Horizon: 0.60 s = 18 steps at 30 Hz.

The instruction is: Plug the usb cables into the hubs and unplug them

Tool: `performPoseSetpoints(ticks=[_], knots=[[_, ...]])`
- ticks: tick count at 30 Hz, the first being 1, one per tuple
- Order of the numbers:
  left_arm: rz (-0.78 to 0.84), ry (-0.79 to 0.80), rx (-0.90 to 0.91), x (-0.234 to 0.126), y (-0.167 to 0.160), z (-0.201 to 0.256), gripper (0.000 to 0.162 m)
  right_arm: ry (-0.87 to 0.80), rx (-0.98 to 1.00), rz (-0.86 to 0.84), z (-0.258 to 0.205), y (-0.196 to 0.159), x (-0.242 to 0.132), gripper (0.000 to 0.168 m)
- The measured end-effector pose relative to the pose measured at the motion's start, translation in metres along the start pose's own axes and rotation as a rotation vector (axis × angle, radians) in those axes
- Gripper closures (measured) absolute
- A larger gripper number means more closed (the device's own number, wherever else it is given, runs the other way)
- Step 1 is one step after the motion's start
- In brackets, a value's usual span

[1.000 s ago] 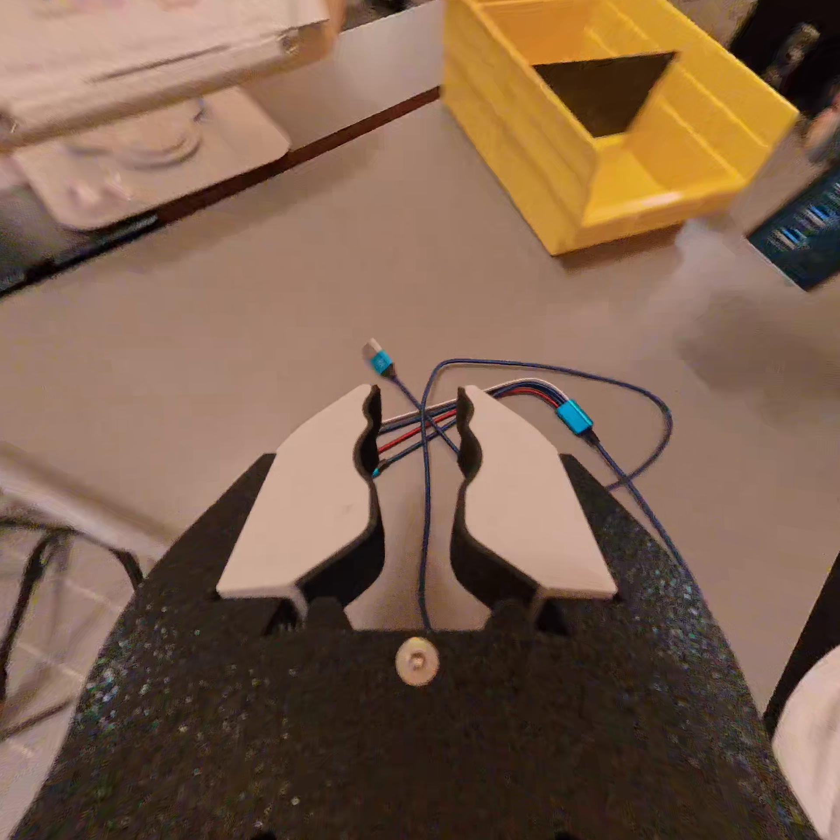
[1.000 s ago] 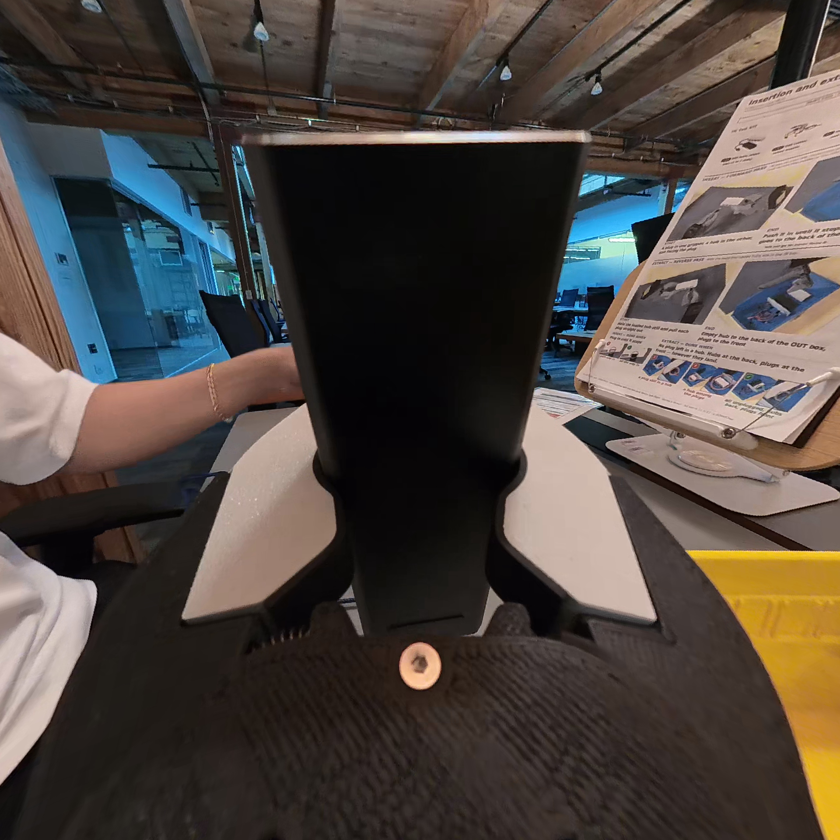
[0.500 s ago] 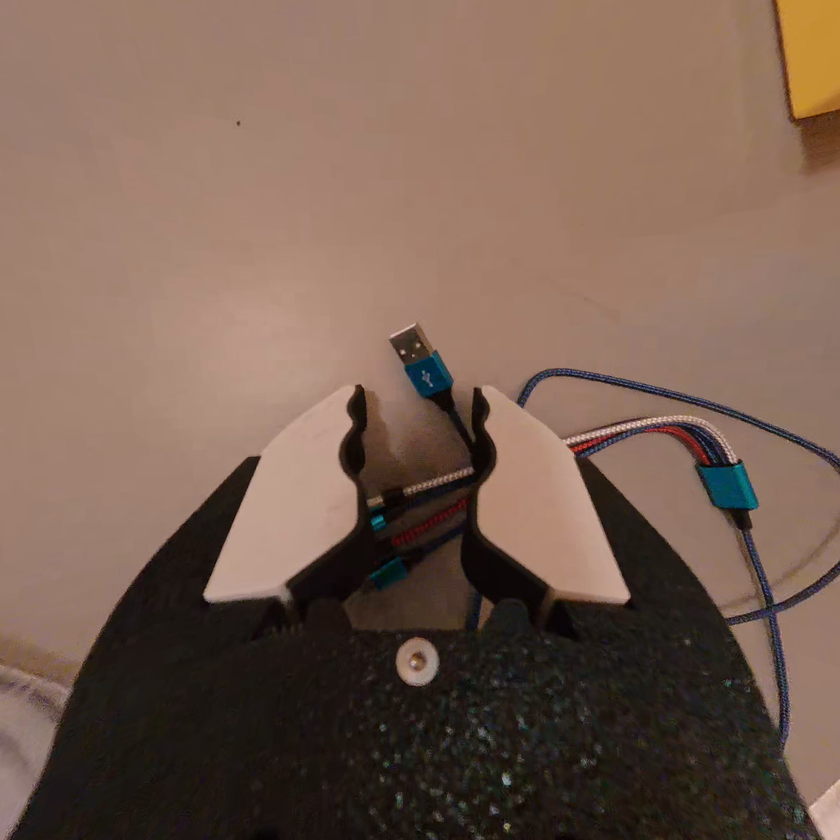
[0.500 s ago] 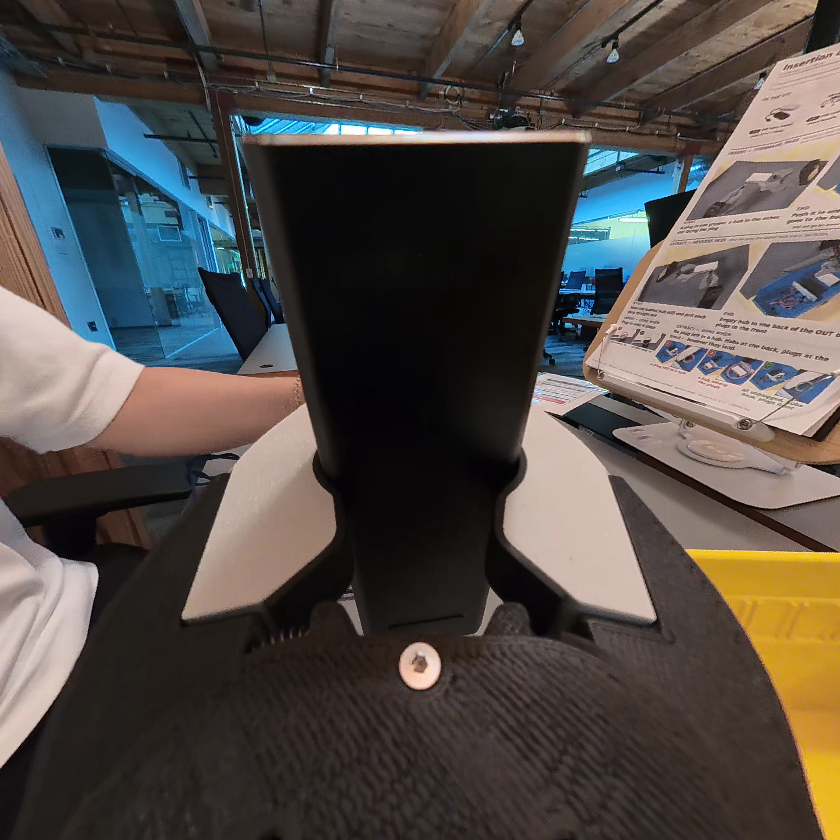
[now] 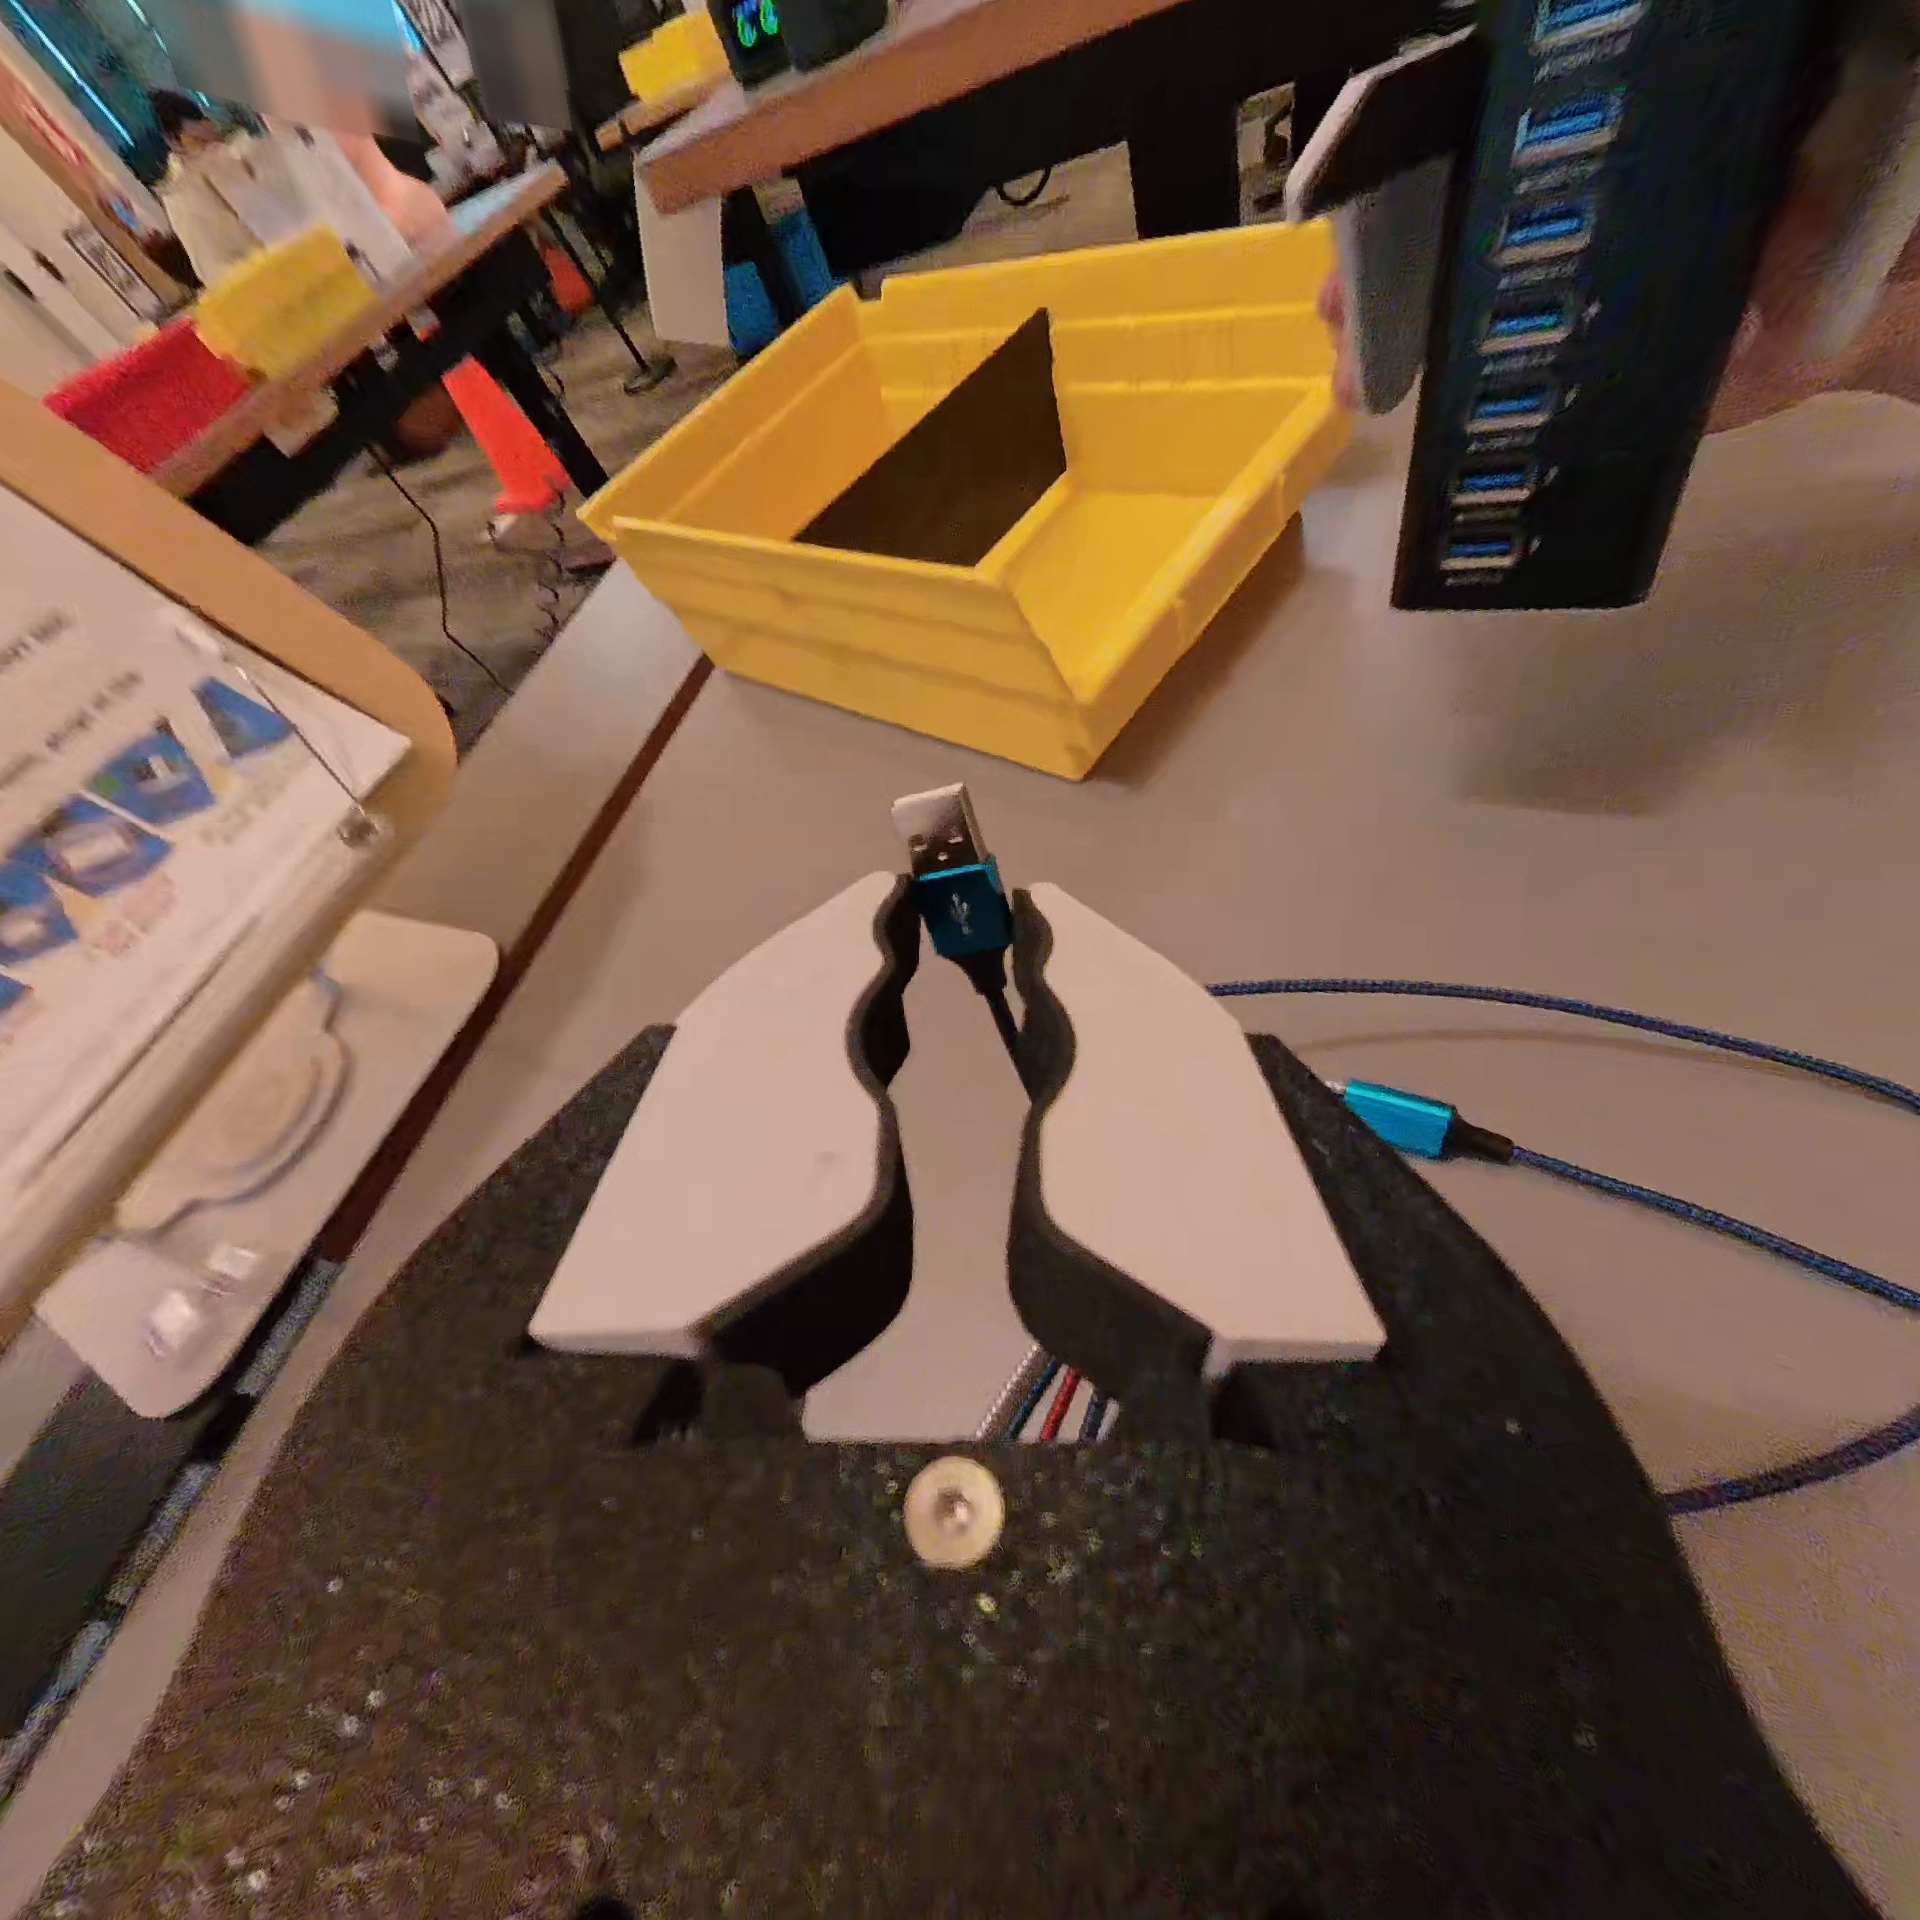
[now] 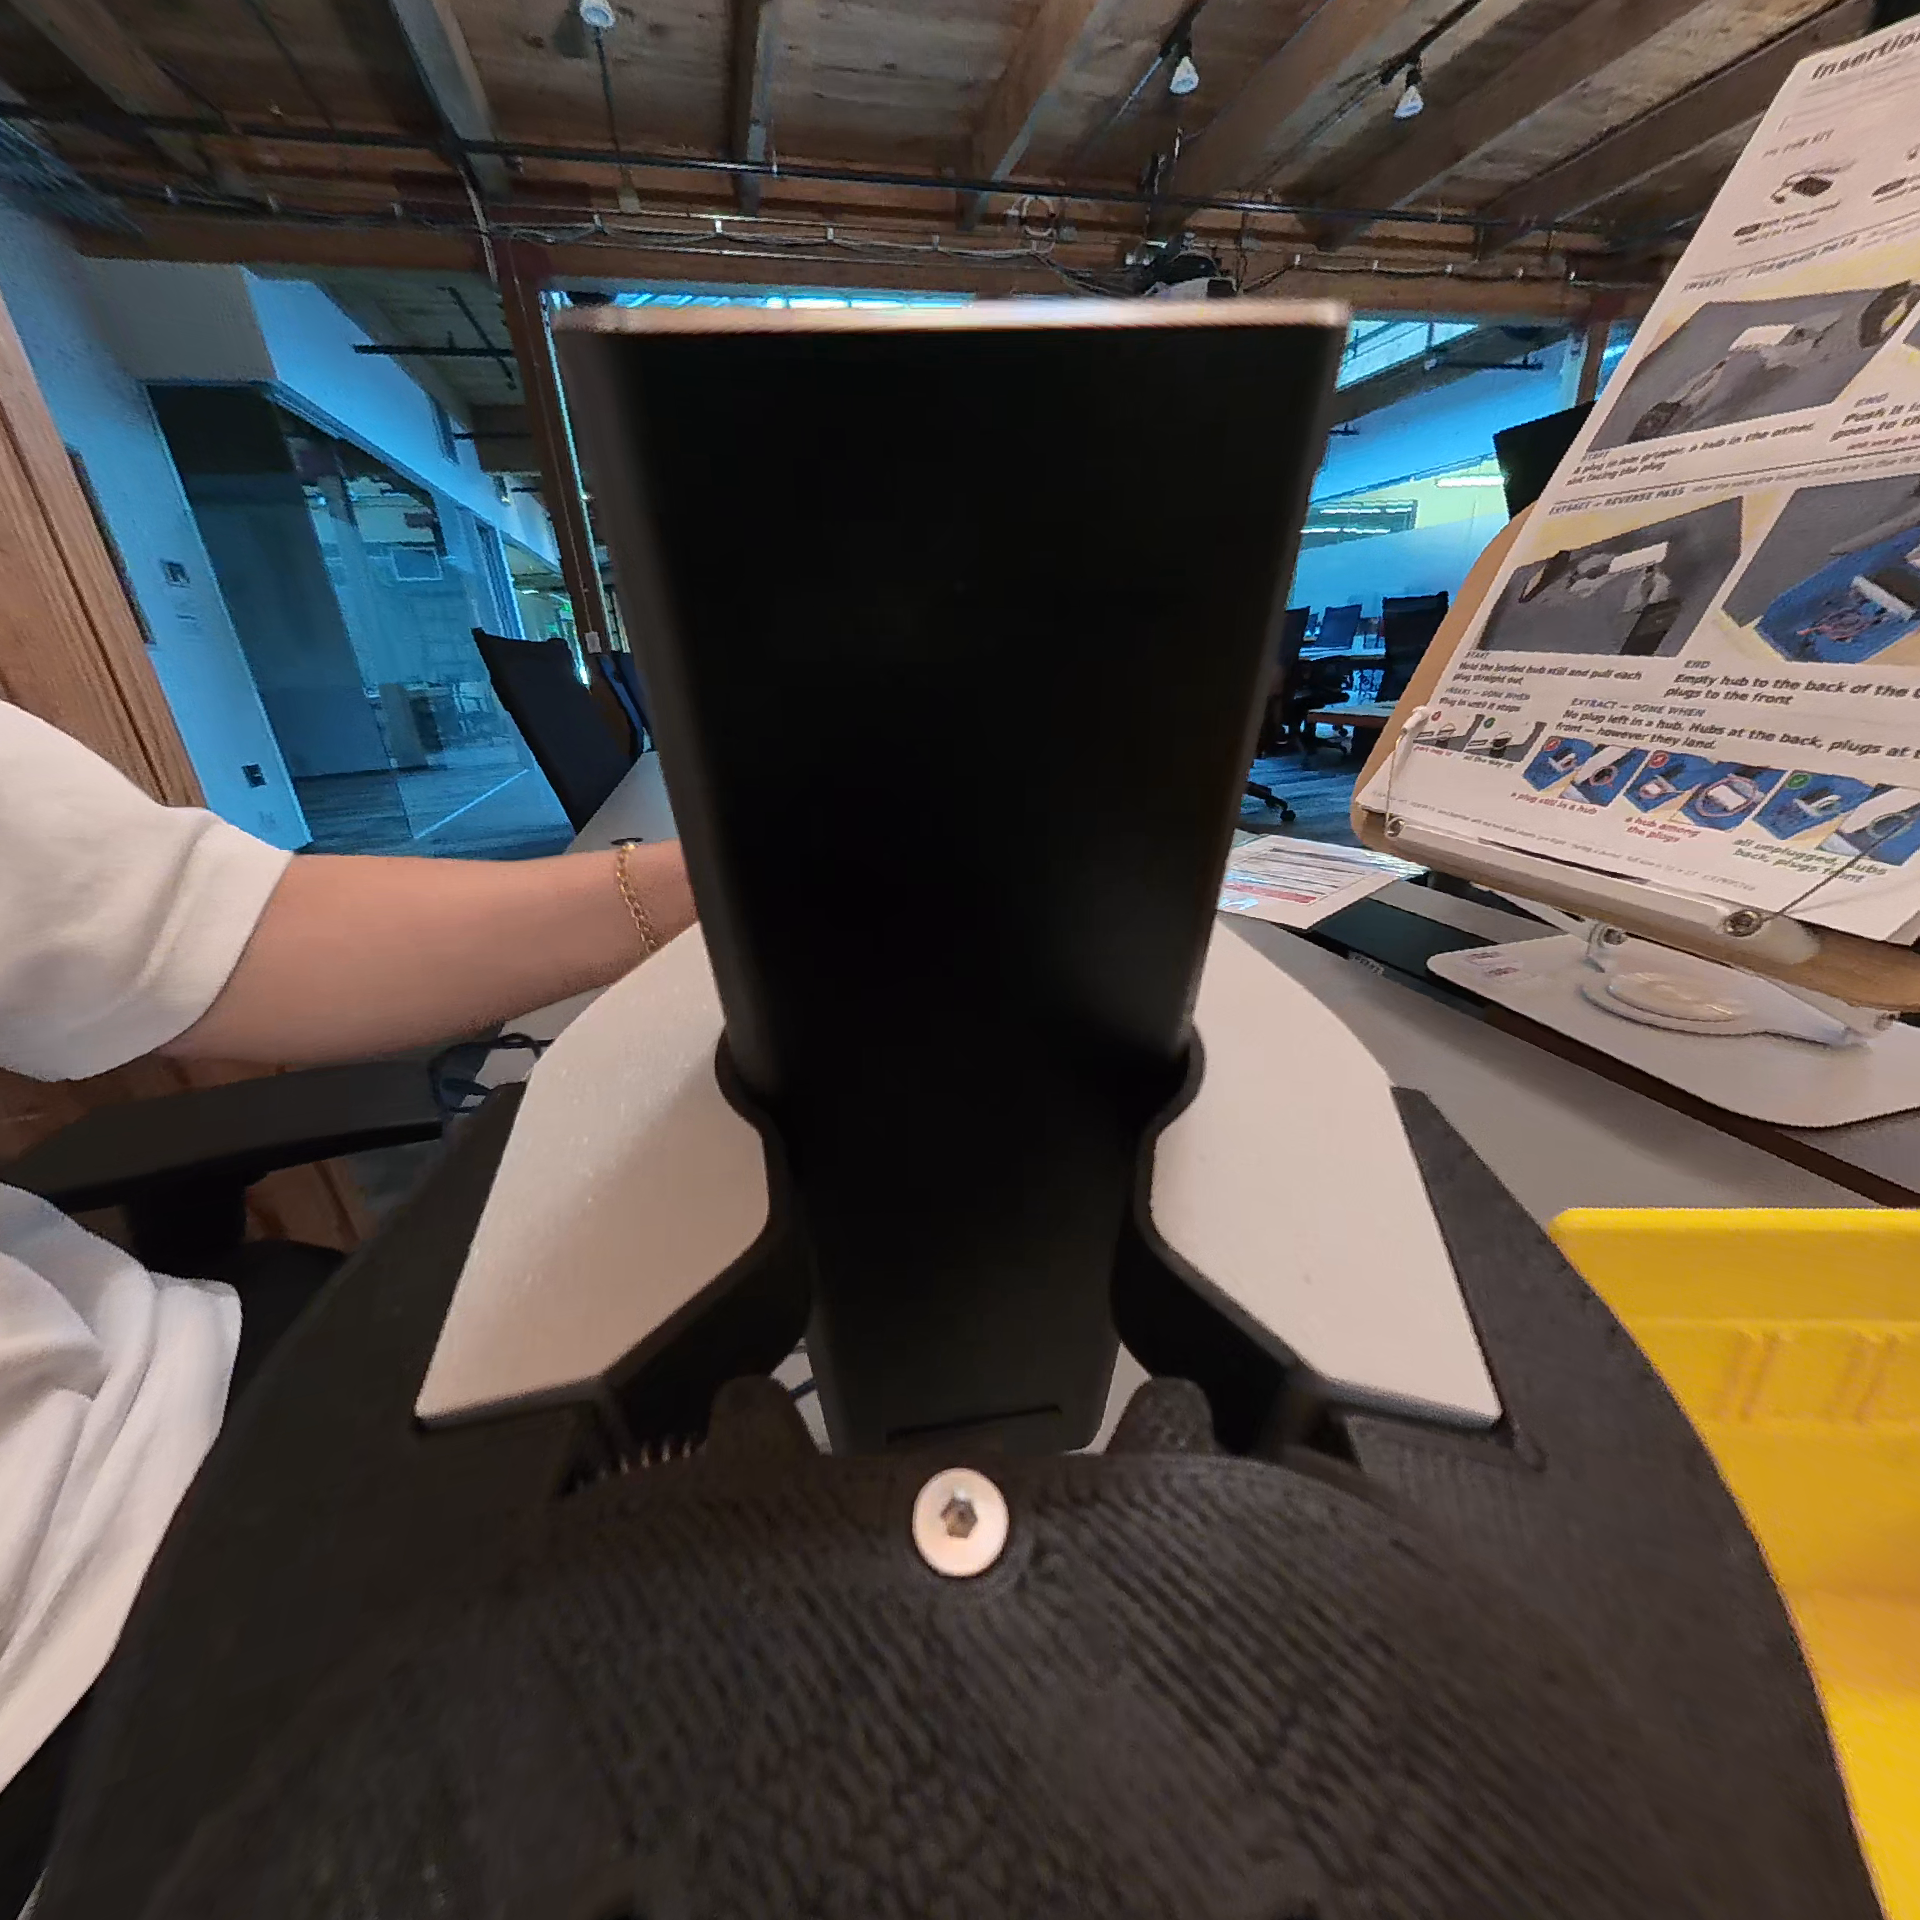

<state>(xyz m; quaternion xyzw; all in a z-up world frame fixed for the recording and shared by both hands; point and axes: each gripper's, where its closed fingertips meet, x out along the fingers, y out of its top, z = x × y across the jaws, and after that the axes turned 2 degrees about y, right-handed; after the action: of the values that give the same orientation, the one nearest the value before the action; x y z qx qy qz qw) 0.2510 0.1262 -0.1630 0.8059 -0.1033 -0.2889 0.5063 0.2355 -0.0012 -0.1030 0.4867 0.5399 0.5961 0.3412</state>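
Left gripper [image 5: 961, 914] clamped the plug [image 5: 951, 883], tip forward; hub [image 5: 1538, 312], gripped upright by right gripper [image 6: 956, 1049], stood ahead-right, ports facing it.

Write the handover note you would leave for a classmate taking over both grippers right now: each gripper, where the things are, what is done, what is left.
Left gripper: shut on the blue plug, metal tip pointing forward; its cable trails over the table.
Right gripper: shut on the black hub, held upright; in the left view its ports look empty.
Yellow bin sits behind the plug.
Done: plug and hub both picked up.
Left: line up the plug, push it in, then unplug.
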Motion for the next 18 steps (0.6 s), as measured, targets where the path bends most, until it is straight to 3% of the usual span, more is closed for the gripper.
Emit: performPoseSetpoints(ticks=[6,10,13,18], knots=[[0.081,0.057,0.175,-0.021,0.057,0.009,0.146,0.016,-0.032,-0.045,-0.005,-0.006,0.004,0.095],[-0.024,-0.013,0.286,-0.027,0.08,0.036,0.146,0.083,-0.035,-0.017,-0.015,-0.003,0.003,0.095],[-0.152,0.022,0.392,-0.029,0.086,0.044,0.146,0.154,-0.012,0.03,-0.024,0.001,0.001,0.095],[-0.317,0.303,0.467,-0.025,0.053,0.03,0.145,0.2,0.027,0.108,-0.029,0.01,-0.001,0.095]])
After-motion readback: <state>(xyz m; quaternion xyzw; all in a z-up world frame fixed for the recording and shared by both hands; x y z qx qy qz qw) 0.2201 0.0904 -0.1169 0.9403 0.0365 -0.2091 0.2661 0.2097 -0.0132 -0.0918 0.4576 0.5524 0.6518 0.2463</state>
